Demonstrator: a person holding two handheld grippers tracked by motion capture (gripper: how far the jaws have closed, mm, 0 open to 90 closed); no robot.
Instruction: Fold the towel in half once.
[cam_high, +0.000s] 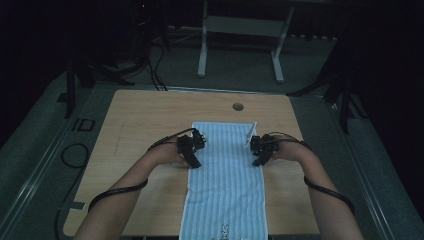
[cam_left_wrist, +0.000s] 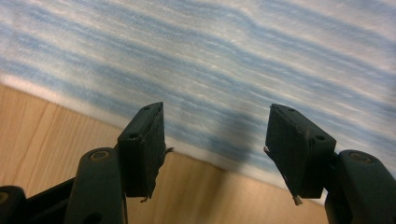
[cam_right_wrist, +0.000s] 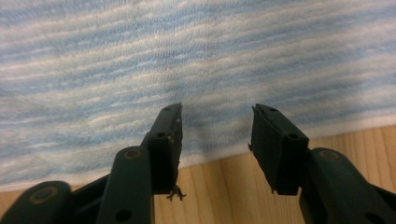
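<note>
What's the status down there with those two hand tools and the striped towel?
Left hand-held gripper open at towel's left edge. Right hand-held gripper open at right edge. Striped towel flat on table, far right corner turned up. Nothing in the way.

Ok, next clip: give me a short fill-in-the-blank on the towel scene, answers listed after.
1. The striped towel is blue and ____.
2. The left gripper sits at the towel's ____ long edge.
3. The jaws of the right gripper are ____, with nothing clamped between them.
4. The towel lies on a ____ table.

Missing words: white; left; open; wooden
</note>
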